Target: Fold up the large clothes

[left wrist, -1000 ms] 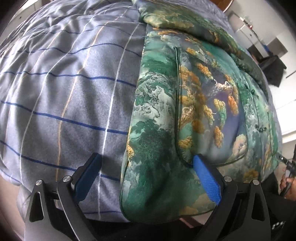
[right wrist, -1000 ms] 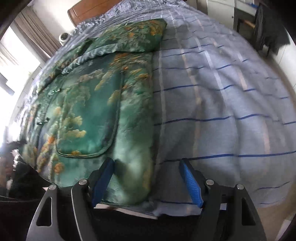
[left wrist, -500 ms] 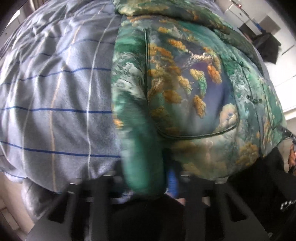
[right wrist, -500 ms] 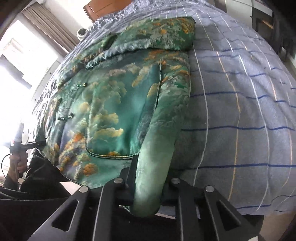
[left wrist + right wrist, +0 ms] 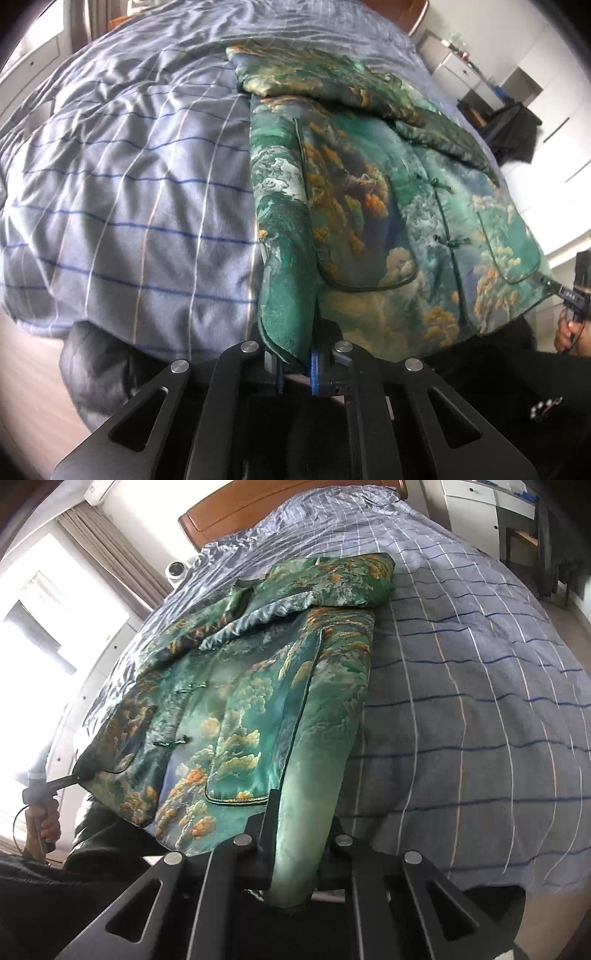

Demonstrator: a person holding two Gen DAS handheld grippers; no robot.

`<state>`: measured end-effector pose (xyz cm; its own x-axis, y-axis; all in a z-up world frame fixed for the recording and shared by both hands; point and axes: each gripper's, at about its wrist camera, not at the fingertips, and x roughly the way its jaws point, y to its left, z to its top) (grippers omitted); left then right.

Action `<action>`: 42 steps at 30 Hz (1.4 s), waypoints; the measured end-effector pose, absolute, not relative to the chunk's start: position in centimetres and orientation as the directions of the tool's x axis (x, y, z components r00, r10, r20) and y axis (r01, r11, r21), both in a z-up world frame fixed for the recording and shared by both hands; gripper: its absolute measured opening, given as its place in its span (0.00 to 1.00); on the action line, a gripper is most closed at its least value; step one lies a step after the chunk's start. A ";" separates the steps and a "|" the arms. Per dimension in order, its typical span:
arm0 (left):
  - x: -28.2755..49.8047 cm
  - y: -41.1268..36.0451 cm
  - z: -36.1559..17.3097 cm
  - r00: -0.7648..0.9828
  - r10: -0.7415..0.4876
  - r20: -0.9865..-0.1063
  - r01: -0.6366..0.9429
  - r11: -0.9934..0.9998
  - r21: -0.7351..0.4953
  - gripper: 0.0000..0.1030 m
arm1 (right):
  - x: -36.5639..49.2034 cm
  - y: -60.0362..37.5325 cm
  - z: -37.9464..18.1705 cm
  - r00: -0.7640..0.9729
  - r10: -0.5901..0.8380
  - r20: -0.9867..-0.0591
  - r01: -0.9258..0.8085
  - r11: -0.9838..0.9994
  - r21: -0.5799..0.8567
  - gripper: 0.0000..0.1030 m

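A green brocade jacket (image 5: pixel 369 206) with gold and orange landscape print lies front up on the bed, sleeves folded across its top; it also shows in the right wrist view (image 5: pixel 258 701). My left gripper (image 5: pixel 295 369) is shut on the jacket's bottom left hem corner and lifts it off the bed. My right gripper (image 5: pixel 295 864) is shut on the bottom right hem corner, also raised. Each gripper shows small at the edge of the other's view.
The bed has a grey-blue duvet (image 5: pixel 129 192) with blue and white stripes and a wooden headboard (image 5: pixel 277 509). White cabinets (image 5: pixel 461 70) and a dark chair (image 5: pixel 513 129) stand beside the bed. A curtained window (image 5: pixel 55 627) is on the other side.
Both grippers went from open astride the hem to shut on its corners. They have since lifted and pulled back, so more of the jacket and bed shows.
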<state>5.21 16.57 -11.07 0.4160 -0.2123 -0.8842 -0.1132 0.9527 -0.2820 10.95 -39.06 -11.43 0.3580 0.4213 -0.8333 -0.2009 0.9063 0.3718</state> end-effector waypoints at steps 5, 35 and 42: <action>4.3 16.1 -11.9 0.392 -0.216 -0.894 -0.152 0.944 -0.294 0.07 | 10.1 -39.6 -11.4 0.339 0.434 -0.835 -0.204 0.900 0.385 0.12; 34.8 20.9 -7.7 0.502 -0.113 -0.858 -0.253 0.929 -0.271 0.17 | 42.7 -40.0 -12.9 0.477 0.523 -0.706 0.000 0.804 0.595 0.14; 34.1 21.6 -7.2 0.539 -0.192 -0.820 -0.212 0.912 -0.353 0.93 | 43.0 -42.0 -15.9 0.465 0.657 -0.593 0.117 0.618 0.777 0.48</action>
<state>34.13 21.61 -7.20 0.5392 -0.1921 -0.8200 -0.2116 0.9115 -0.3527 42.98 -42.03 -15.88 0.4648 0.6573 -0.5931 0.1173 0.6183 0.7771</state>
